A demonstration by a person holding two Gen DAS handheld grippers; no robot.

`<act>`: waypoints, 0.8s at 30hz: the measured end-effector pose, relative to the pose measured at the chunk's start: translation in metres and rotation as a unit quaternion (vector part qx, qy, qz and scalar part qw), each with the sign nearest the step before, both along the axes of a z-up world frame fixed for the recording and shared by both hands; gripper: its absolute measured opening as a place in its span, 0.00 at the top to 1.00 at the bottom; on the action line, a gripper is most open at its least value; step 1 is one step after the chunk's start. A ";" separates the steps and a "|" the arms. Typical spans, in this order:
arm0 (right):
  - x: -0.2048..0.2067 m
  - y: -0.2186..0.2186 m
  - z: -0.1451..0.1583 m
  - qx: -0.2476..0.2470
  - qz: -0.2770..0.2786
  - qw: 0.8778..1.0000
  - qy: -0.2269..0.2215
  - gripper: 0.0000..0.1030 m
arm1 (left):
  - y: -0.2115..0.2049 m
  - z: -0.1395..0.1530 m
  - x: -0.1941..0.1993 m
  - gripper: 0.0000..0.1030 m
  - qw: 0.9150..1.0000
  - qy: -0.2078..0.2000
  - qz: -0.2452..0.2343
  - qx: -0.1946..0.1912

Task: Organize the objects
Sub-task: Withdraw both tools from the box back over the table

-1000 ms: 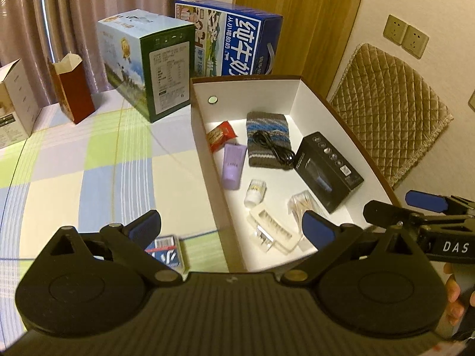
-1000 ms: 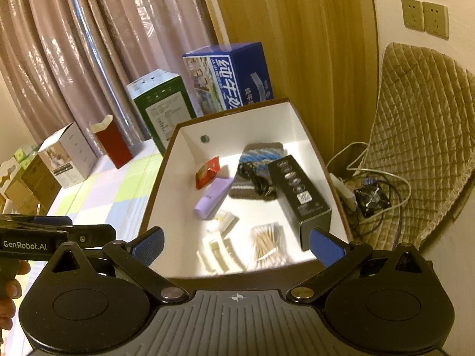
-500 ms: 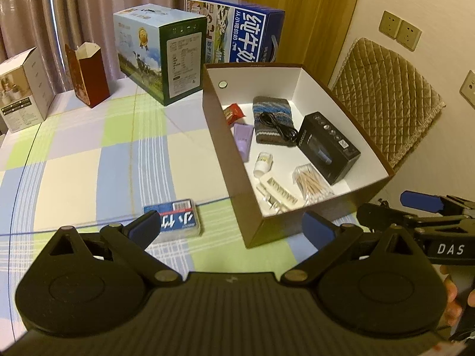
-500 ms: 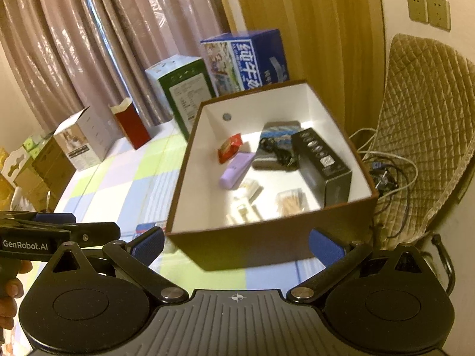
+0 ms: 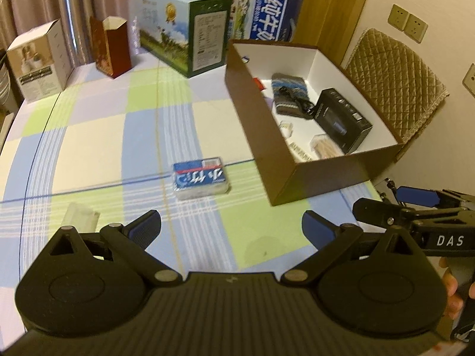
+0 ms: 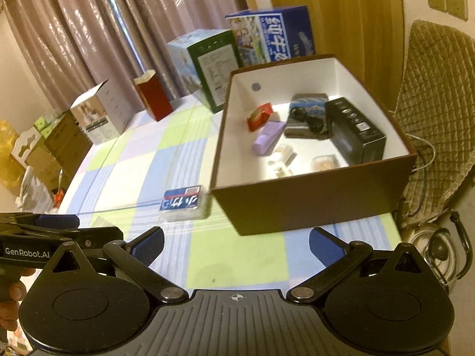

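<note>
1. Left gripper (image 5: 231,225) – blue-padded fingers spread wide, nothing between them, hovering above the pastel checked tablecloth (image 5: 95,148). Right gripper (image 6: 236,241) the same: spread, empty, just beside its partner at the near table edge.
2. Change in the last second: both grippers have pulled back and up from over the box. A second ago the left wrist view looked straight down into the box; now the whole table shows. Reads as a retreat after a drop-off, though no release is seen.
3. Just beside the left finger, a small pale white object (image 5: 79,218) on the cloth – too blurred to identify.
4. Further out, a blue-and-white wrapped tissue pack (image 5: 202,178) lies flat on the cloth, near the box's front corner but apart from it. Likely the next pick.
5. Beyond, the brown cardboard box with white interior (image 6: 311,201), at the table's right edge. Inside: lilac tube (image 6: 268,138), red packet (image 6: 260,116), striped knitted pouch (image 6: 308,112) with a black cable on it, black rectangular carton (image 6: 354,132), and a clear case of cotton swabs (image 6: 325,161).
6. Farthest: green-and-blue printed carton (image 5: 181,41) and blue milk carton (image 5: 267,20) against the curtain – probably backdrop, not task items.
</note>
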State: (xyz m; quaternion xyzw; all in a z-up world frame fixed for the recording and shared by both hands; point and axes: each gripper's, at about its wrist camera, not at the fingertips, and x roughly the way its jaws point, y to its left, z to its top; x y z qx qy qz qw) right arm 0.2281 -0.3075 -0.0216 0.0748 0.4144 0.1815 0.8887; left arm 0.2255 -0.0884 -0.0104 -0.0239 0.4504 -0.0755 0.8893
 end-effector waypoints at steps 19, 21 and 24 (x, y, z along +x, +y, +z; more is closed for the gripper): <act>-0.001 0.074 -0.040 -0.008 0.057 0.997 0.059 0.02 | 0.085 -0.029 -0.032 0.03 0.996 0.044 0.072 -0.001; -0.001 0.081 -0.043 -0.009 0.062 0.996 0.064 0.02 | 0.094 -0.032 -0.035 0.03 0.996 0.049 0.080 0.000; 0.001 0.091 -0.048 -0.011 0.069 0.995 0.069 0.02 | 0.106 -0.035 -0.038 0.03 0.994 0.055 0.093 0.001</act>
